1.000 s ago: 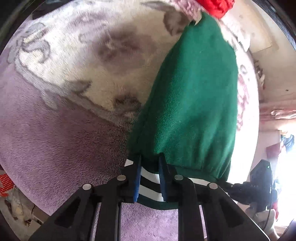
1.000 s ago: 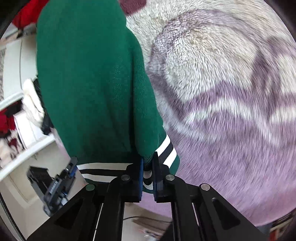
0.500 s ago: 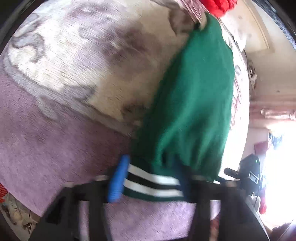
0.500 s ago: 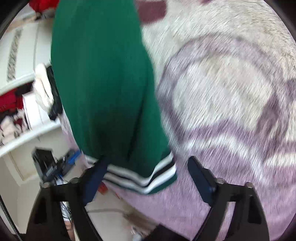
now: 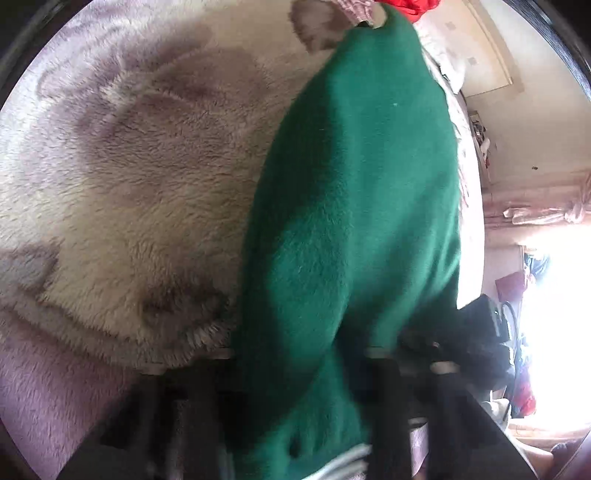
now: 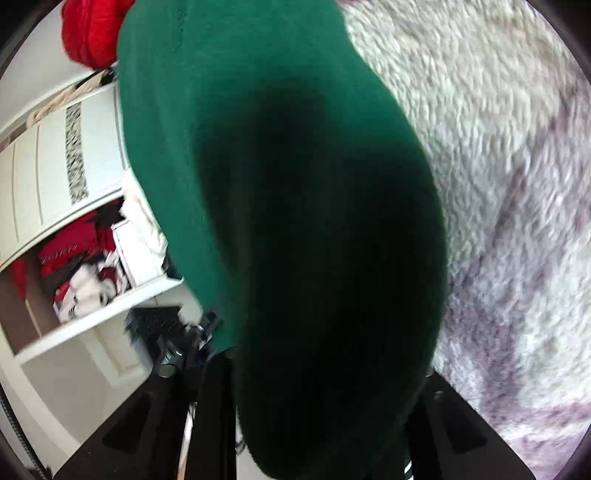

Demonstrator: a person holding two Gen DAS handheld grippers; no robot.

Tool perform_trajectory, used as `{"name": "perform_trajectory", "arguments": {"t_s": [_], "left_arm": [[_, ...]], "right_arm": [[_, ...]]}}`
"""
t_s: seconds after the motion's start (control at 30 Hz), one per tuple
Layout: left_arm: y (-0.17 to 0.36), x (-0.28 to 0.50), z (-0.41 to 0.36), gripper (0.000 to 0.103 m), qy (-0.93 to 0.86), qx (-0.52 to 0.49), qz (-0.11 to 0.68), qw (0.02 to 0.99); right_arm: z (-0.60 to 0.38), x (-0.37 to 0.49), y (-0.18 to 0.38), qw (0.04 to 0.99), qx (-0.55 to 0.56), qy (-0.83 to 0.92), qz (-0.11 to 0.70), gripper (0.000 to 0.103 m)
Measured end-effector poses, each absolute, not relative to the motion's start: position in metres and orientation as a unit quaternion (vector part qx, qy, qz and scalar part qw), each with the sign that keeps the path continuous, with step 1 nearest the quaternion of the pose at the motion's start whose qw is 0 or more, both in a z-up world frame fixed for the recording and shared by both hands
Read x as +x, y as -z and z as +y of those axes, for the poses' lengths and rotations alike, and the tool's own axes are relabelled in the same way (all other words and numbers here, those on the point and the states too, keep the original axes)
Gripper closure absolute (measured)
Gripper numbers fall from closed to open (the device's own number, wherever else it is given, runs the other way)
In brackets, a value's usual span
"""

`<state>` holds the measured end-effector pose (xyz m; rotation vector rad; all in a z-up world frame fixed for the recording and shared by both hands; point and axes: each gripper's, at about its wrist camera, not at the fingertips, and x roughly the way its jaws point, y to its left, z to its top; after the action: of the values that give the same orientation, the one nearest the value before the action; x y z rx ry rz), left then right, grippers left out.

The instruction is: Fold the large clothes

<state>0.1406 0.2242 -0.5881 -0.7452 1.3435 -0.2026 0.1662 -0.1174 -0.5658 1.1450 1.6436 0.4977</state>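
Observation:
A green fleece garment point(image 5: 362, 184) lies lengthwise on a fluffy cream and purple blanket point(image 5: 129, 184), and its near end bulges up over both grippers. My left gripper point(image 5: 299, 369) has its jaws closing with a thick bunch of the green cloth between them; the cloth hides the fingertips. A bit of the white-striped hem point(image 5: 347, 461) hangs low behind. In the right wrist view the same garment point(image 6: 258, 110) covers my right gripper point(image 6: 325, 369), whose jaws are also closing on a dark fold of it.
A red garment point(image 6: 92, 33) lies past the far end of the green one. White shelves point(image 6: 74, 258) with red and white clothes stand beyond the bed's edge. The other gripper shows as a black shape point(image 5: 480, 332). Bare blanket point(image 6: 498, 147) spreads to the right.
Both grippers let go of the striped hem, opened wide, moved forward and down over the garment, and have closed again further up the green cloth. The hem now lies behind the fingers.

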Motion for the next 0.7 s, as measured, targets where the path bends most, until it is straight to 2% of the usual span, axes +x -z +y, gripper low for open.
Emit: {"name": "perform_trajectory", "arguments": {"t_s": [0.07,0.17,0.27,0.43,0.47,0.5,0.57,0.67,0.7], "left_arm": [[0.576,0.135,0.229,0.092,0.092,-0.352,0.595,0.716],[0.557,0.119,0.228,0.094,0.097,-0.35,0.592,0.719],[0.547,0.099,0.226,0.094,0.098,-0.34,0.602,0.716],[0.563,0.037,0.231,0.093,0.086,-0.363,0.642,0.67],[0.569,0.031,0.231,0.088,0.077,-0.367,0.653,0.658],[0.574,0.023,0.232,0.087,0.069,-0.379,0.662,0.643],[0.575,0.014,0.236,0.086,0.052,-0.426,0.66,0.617],[0.546,0.017,0.237,0.085,0.044,-0.41,0.651,0.637],[0.529,0.021,0.235,0.085,0.035,-0.392,0.651,0.649]], "right_arm": [[-0.118,0.157,0.557,0.51,0.49,-0.196,0.679,0.089],[-0.113,0.138,0.533,0.51,0.495,-0.194,0.677,0.09],[-0.105,0.103,0.507,0.499,0.482,-0.195,0.693,0.09],[-0.128,0.017,0.486,0.458,0.469,-0.188,0.732,0.089],[-0.128,-0.002,0.489,0.445,0.461,-0.182,0.746,0.088],[-0.13,-0.012,0.493,0.438,0.452,-0.177,0.757,0.085],[-0.139,-0.033,0.501,0.435,0.433,-0.164,0.772,0.071],[-0.146,-0.012,0.5,0.45,0.403,-0.158,0.781,0.06],[-0.15,-0.01,0.492,0.46,0.395,-0.158,0.779,0.05]]}}
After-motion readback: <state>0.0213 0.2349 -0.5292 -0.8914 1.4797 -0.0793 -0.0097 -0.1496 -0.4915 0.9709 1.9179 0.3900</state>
